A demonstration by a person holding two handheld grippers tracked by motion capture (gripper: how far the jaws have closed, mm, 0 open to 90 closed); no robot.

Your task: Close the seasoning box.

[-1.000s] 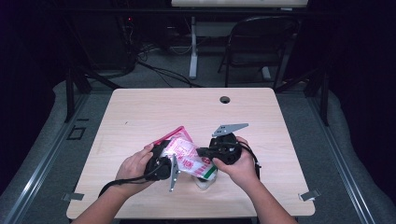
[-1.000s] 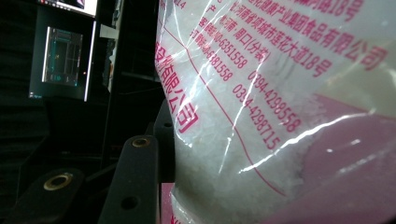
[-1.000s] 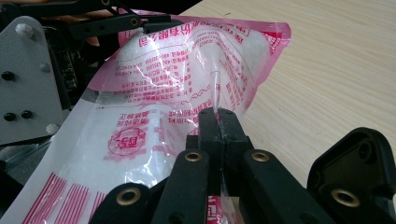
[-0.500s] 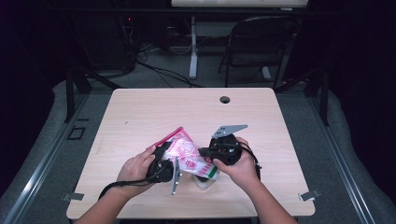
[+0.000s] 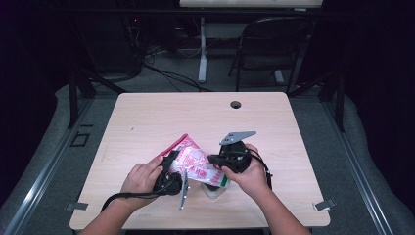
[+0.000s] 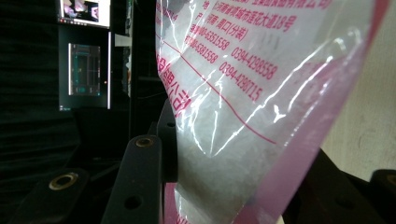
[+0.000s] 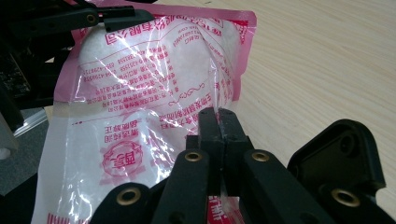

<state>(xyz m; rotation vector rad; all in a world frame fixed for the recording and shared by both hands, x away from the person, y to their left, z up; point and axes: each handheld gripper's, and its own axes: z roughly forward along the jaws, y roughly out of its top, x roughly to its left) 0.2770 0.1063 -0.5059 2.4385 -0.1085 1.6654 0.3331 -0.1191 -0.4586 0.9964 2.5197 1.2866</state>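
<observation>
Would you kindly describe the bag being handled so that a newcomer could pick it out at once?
On the light wooden table, look at the near edge, between the person's two hands. The plastic bag sits there, held between the left gripper and the right gripper. It is clear with pink edges, red print and white grains inside.

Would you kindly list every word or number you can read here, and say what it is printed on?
"0394-4298558": red print on the bag.
"0394-4290715": the line beneath it.
"18号": end of the line above them.
Remaining Chinese print on the bag: too small or cut off to read.
Monitor screen: blurred.
</observation>
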